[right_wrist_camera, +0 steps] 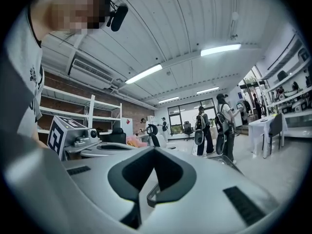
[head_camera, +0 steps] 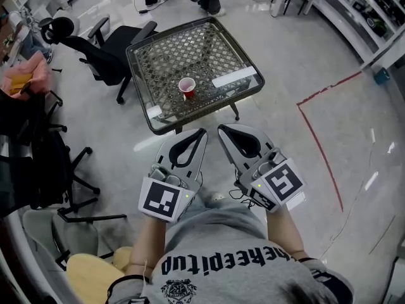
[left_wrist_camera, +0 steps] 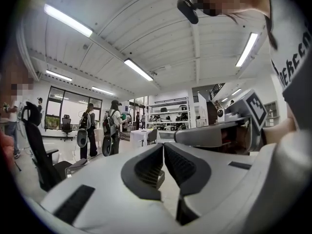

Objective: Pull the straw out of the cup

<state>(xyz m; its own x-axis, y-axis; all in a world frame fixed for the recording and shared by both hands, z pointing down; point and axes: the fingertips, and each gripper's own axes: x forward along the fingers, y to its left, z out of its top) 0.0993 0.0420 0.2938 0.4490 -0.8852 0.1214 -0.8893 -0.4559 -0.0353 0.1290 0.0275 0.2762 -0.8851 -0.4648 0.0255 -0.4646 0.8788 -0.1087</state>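
Tally from the head view: table 1; red cup 1; white strips on the tabletop 2, long strip and short strip; grippers 2, left gripper and right gripper; marker cubes 2, one per gripper; black office chairs at least 3; red floor line 1; person holding the grippers 1

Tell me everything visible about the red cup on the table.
The red cup has a red outside and a pale inside, and looks like plastic. It stands upright on the glass-topped lattice table, somewhat toward its near edge, with nothing else touching it. Whether a straw sits in it is too small to tell.
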